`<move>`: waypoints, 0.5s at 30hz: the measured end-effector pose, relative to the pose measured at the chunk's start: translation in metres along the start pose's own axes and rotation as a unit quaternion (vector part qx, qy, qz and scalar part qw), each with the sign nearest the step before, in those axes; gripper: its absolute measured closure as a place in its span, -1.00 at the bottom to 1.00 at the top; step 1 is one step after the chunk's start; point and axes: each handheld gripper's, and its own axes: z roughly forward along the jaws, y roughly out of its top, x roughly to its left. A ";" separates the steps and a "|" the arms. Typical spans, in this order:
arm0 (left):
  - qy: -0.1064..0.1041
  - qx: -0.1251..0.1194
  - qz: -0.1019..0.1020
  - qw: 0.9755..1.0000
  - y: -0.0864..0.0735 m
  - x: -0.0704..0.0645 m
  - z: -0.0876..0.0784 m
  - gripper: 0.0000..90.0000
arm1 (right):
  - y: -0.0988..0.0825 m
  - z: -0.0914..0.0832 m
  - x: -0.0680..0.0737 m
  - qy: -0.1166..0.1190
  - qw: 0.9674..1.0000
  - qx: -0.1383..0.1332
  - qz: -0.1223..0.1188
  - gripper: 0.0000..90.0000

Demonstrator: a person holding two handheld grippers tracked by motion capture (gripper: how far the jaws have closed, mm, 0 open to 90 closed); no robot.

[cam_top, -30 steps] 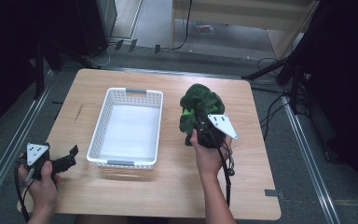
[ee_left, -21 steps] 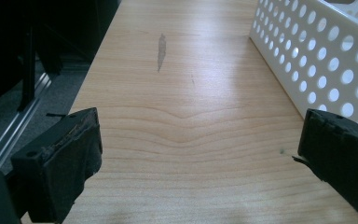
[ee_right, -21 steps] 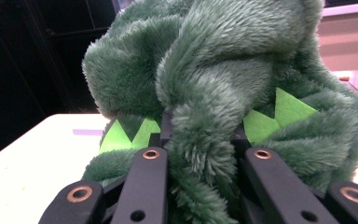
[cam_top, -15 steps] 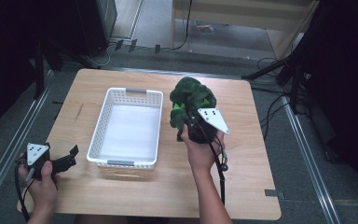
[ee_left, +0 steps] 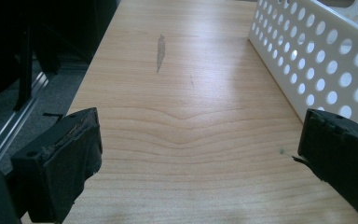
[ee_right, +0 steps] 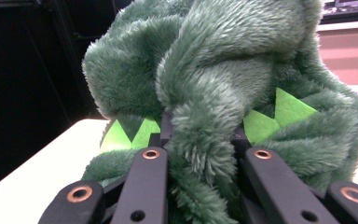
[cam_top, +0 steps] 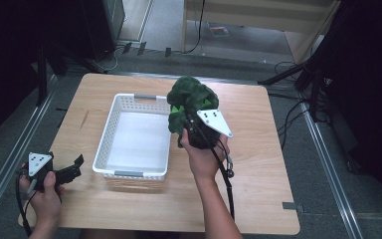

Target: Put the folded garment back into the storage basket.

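A dark green plush toy (cam_top: pixel 189 102) with light green felt spikes hangs in the air at the right rim of the white perforated basket (cam_top: pixel 110 129). My right gripper (cam_top: pixel 191 130) is shut on it from below. In the right gripper view the plush toy (ee_right: pixel 223 88) bulges up between the two black jaws, and my right gripper (ee_right: pixel 204 140) pinches a fold of its fur. My left gripper (cam_top: pixel 74 167) rests low at the table's front left corner, open, with nothing between its pads (ee_left: pixel 70 158); bare wood lies ahead of my left gripper (ee_left: pixel 200 154).
The basket (ee_left: pixel 326 60) stands mid-table with nothing in it, its side wall close to the left gripper's right jaw. The wooden table (cam_top: pixel 258 149) has bare room to the right of the basket. Metal rails, cables and dark stands surround the table on the floor.
My right gripper has carried the plush toy leftward and upward, from the table right of the basket to the basket's right rim. The left gripper has stayed put.
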 end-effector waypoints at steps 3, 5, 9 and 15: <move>0.000 -0.002 -0.002 1.000 0.000 0.000 0.000 -0.99 | 0.003 0.001 0.007 0.006 1.000 -0.001 0.000 0.72; 0.000 -0.002 -0.002 1.000 0.000 0.000 0.000 -0.99 | 0.004 0.002 0.011 0.010 1.000 -0.002 -0.002 0.72; -0.002 -0.002 -0.002 1.000 0.000 0.000 0.000 -0.99 | 0.005 0.004 0.020 0.017 1.000 -0.001 0.000 0.72; -0.002 -0.001 0.000 1.000 0.000 0.000 0.000 -0.99 | 0.001 0.009 0.032 0.027 1.000 0.004 0.002 0.72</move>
